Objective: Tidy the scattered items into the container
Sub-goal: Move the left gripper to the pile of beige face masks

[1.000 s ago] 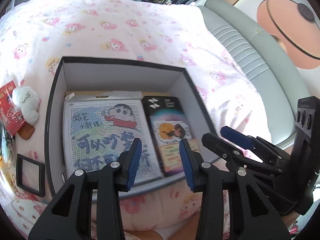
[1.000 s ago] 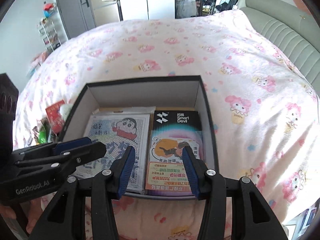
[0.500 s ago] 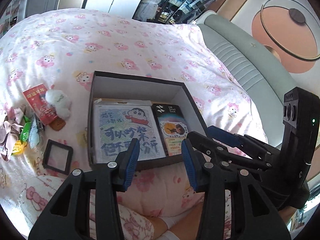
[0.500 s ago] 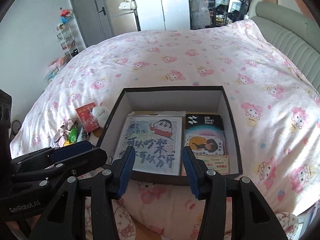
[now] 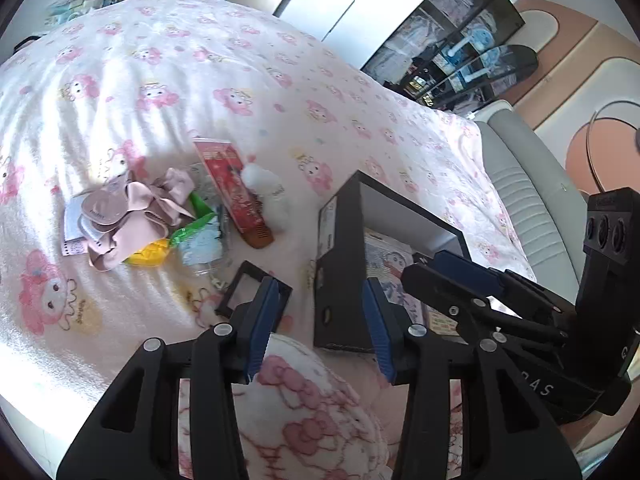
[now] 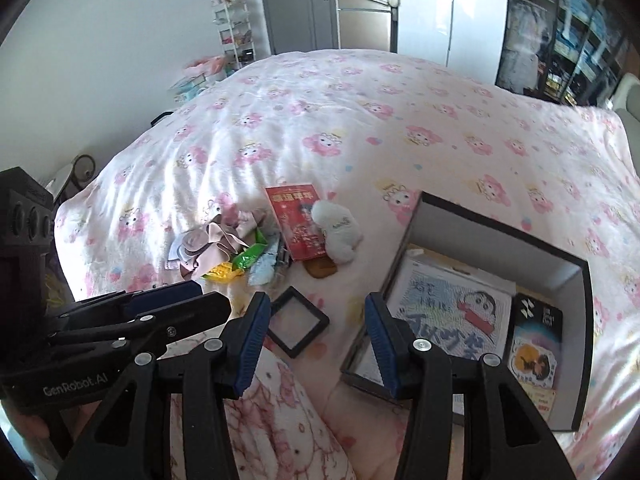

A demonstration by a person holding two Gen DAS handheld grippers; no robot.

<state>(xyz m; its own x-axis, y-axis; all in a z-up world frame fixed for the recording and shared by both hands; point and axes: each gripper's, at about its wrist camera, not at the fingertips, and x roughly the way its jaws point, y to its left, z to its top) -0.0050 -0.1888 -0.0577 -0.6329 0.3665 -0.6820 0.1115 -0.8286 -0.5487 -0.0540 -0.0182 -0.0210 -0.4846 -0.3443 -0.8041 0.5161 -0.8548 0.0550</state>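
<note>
Both grippers hang over the pink cartoon-print bedspread (image 6: 360, 128) with nothing between their blue pads. The left gripper (image 5: 320, 320) is parted and empty; the right gripper (image 6: 316, 340) stands released too. To the right sits the open black cardboard box (image 6: 586, 320), holding a cartoon-printed flat packet (image 6: 452, 316) and a black card pack (image 6: 536, 344). Left of the box lies the scatter: a red envelope (image 6: 296, 220), a white plush toy (image 6: 338, 232), pink ribbon bows (image 5: 136, 212), green and yellow wrappers (image 6: 240, 264), and nearest, a small square black frame (image 6: 298, 322).
</note>
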